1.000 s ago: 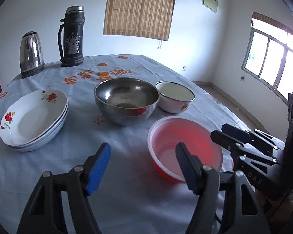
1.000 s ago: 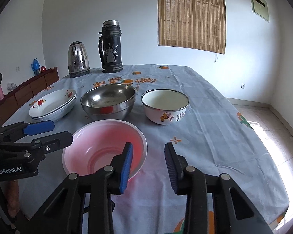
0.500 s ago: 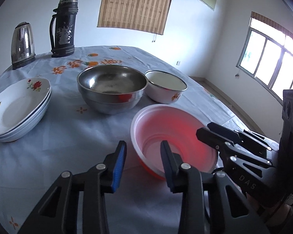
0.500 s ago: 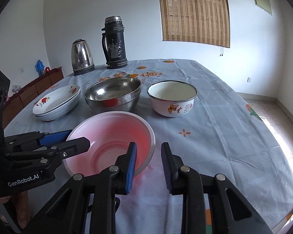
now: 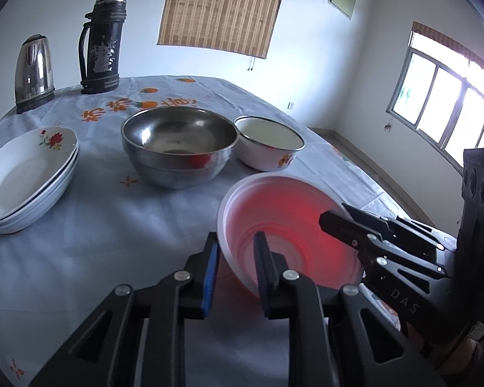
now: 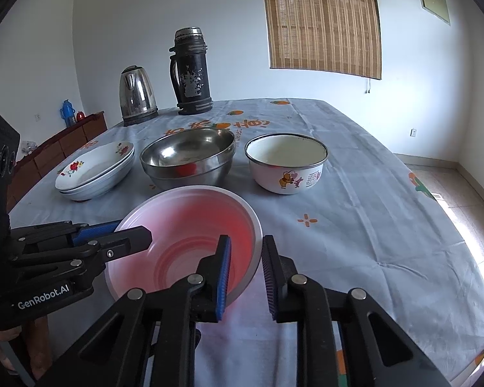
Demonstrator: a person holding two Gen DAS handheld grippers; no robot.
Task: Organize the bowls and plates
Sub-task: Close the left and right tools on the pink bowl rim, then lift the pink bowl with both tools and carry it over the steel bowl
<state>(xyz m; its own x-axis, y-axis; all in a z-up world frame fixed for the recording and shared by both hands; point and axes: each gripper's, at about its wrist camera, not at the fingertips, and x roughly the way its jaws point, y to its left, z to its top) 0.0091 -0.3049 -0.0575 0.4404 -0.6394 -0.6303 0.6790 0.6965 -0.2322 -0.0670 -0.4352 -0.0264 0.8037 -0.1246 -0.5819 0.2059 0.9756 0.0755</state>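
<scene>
Both our grippers, left (image 5: 234, 269) and right (image 6: 246, 275), have just narrowed onto opposite rims of the pink bowl (image 6: 190, 225) near the table's front edge; lifting it seems next.

daylight floods in from the overexposed glass window on the right (image 5: 448, 96), and i see soft shadows under the dishes. glare streaks the shiny round steel bowl (image 5: 179, 146). fisheye bending and dark vignetting frame both views; focus is sharp.
</scene>
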